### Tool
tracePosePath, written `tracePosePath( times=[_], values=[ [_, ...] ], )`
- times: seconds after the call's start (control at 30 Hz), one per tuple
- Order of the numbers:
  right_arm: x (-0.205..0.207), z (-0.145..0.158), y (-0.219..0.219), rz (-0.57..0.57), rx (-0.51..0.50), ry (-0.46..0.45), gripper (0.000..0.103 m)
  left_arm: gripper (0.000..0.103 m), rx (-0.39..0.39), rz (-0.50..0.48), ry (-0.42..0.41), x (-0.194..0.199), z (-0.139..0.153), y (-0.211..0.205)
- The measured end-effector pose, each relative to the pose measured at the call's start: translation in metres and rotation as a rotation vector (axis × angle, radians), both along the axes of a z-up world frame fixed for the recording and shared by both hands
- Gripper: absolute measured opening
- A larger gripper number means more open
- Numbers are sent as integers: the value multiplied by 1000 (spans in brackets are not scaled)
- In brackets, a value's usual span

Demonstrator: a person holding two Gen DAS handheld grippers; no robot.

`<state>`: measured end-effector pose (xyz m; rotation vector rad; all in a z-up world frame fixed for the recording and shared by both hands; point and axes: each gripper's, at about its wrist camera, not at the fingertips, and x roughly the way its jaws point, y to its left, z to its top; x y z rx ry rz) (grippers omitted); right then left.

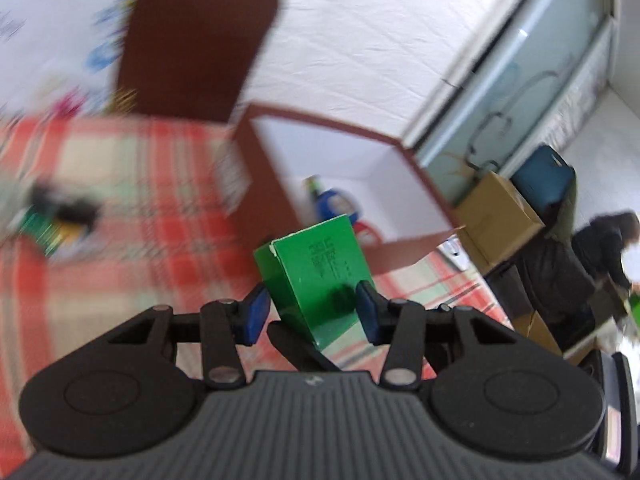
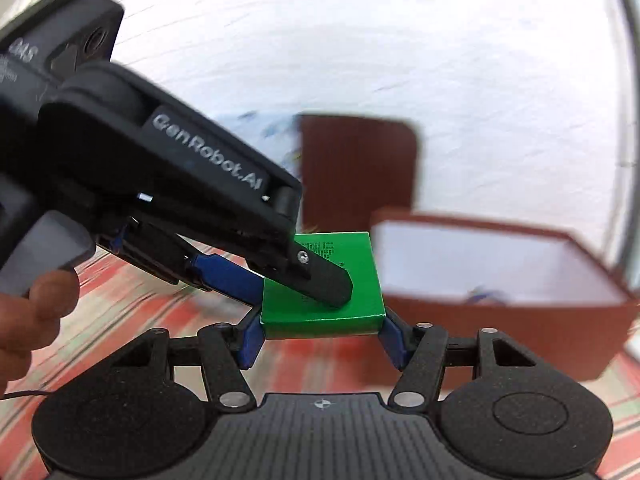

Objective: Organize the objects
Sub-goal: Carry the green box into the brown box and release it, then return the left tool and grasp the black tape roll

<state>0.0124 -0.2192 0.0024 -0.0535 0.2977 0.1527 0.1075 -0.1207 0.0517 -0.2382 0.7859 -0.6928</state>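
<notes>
Two grippers, one small green cardboard box (image 2: 320, 288), right at the near wall of the open brown box!

The left gripper (image 1: 314, 312) has its blue pads (image 1: 256, 312) pressed on either side of the green carton, and in the right wrist view its black finger lies across the carton's top face. The right gripper (image 2: 320, 332) clamps the same carton from below, blue fingertips (image 2: 250, 338) pinching its near edge on both sides. The carton hangs above the red-and-cream plaid tablecloth (image 1: 132, 168), just in front of the brown-walled, white-lined storage box (image 2: 520, 264). Inside that storage box, against its far-left corner, sits a blue-and-red packet (image 1: 340, 208). Behind the storage box a dark brown flat lid (image 2: 356, 172) stands upright. Left of the storage box, blurred dark items (image 1: 52, 216) lie on the cloth.
</notes>
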Motion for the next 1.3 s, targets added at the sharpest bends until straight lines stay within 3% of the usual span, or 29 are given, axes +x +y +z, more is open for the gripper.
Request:
tracePosePath(
  times=[0.13,0.23,0.3,0.37,0.47,0.53,0.73,0.93,1.07,1.2,1.3],
  values=[
    [28,11,-44,-88,22,-17,60,50,38,-65,-73,26,14,-57],
    [63,10,-68,-131,29,-23,62,53,67,-56,-107,55,15,-87],
    [92,1,-75,-141,-2,-27,69,53,154,-4,-178,72,13,-105],
    [111,-9,-76,-180,-48,-13,69,51,243,43,-204,83,5,-117],
    [106,-17,-84,-183,14,-20,68,52,211,15,-189,80,-1,-109],
    [96,-19,-88,-198,53,-35,69,52,229,14,-211,71,-5,-105],
    [61,-16,-83,-204,48,-81,70,53,157,-4,-188,44,-5,-85],
    [26,-12,-66,-165,50,-90,69,54,120,44,-220,1,-1,-29],
    [-1,-10,-47,-77,55,-126,71,54,161,153,-159,-16,-20,30],
    [6,-27,-12,65,49,6,72,54,289,358,-36,-18,-61,98],
    [21,-45,14,166,50,150,71,54,321,515,30,-16,-87,153]
  ],
)
